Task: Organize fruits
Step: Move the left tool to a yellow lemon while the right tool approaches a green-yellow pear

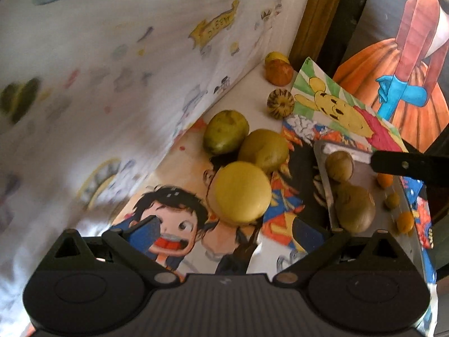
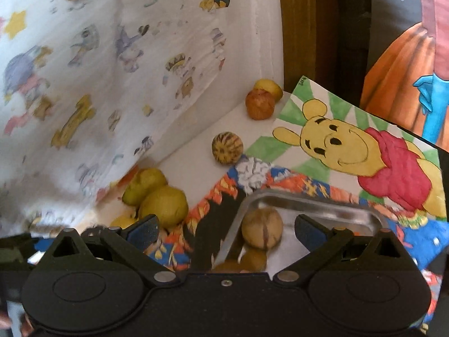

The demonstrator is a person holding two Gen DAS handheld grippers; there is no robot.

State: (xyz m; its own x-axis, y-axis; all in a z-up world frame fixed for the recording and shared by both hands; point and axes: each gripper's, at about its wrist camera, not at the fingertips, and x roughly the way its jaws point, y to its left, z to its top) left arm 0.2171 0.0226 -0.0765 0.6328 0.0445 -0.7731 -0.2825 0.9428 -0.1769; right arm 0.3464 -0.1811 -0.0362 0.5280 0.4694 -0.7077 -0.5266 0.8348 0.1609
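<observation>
Two grippers with fingers spread wide, left gripper point(image 1: 224, 227) nearest a yellow fruit point(image 1: 240, 191), right gripper point(image 2: 226, 229) over the tray point(image 2: 322, 200), perhaps partly hiding fruit.

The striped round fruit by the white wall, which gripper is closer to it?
Right, as far as I can judge. The right gripper over the metal tray sees the striped fruit larger; the left gripper hangs back behind yellow fruits.

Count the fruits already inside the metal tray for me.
5 visible in the left wrist view of the metal tray: two brown round fruits at its near side, three small orange ones along its far side. The claw may hide more.
</observation>
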